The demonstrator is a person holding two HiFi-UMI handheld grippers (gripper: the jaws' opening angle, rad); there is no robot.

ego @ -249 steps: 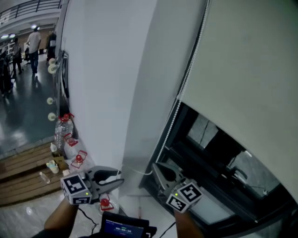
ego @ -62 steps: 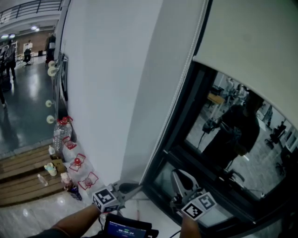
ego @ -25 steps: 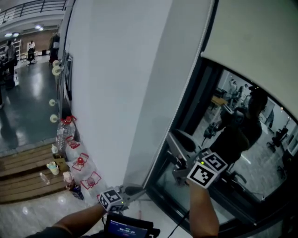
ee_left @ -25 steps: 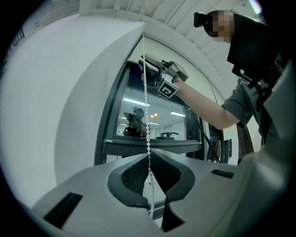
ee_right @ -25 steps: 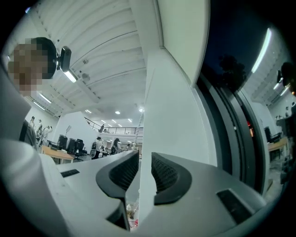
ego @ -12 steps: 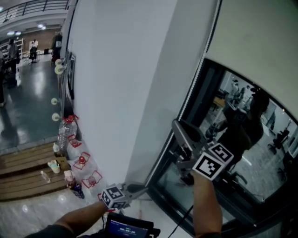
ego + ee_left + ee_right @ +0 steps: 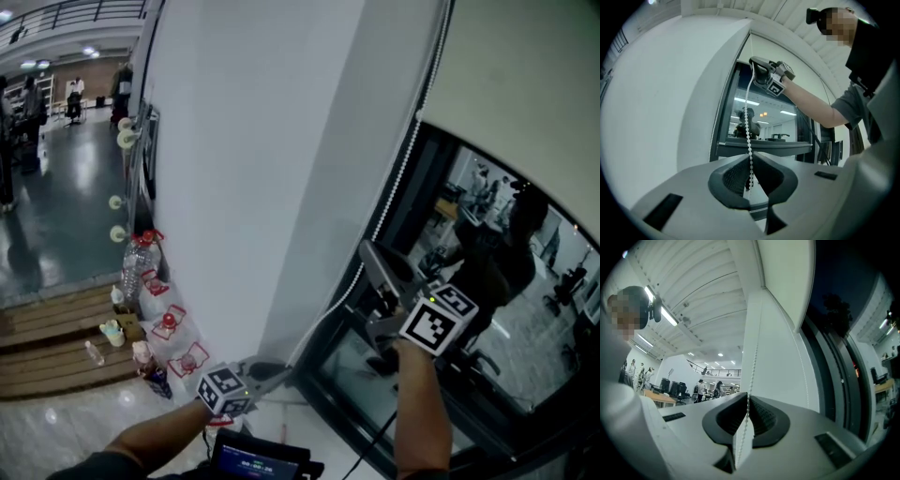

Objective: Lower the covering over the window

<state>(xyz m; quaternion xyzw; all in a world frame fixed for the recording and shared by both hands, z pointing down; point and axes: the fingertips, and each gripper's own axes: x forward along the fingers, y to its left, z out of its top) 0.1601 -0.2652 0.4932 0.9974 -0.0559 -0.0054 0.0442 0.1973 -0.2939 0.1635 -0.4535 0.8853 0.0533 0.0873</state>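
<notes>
A cream roller blind [image 7: 525, 94] covers the upper part of a dark window [image 7: 487, 281]. Its white bead chain [image 7: 403, 169] hangs along the window frame. My left gripper [image 7: 272, 375] is low near the floor, shut on the chain's lower end [image 7: 749, 136], which runs between its jaws [image 7: 750, 161]. My right gripper [image 7: 367, 251] is higher up at the frame. Its jaws are closing and pinch the bead chain [image 7: 749, 380] between the pads [image 7: 747, 401]. The left gripper view also shows the right gripper [image 7: 764, 75] up on the chain.
Bottles and red-and-white bags [image 7: 155, 319] lie at the foot of the white wall [image 7: 253, 169]. A device with a lit screen [image 7: 258, 459] hangs below me. Wooden boards [image 7: 56, 352] lie at left, and people stand far off in the hall.
My right gripper rose along the chain, from low at the sill to mid-frame, and its jaws went from wide open to shut on the chain. The left gripper stayed low, still holding the chain.
</notes>
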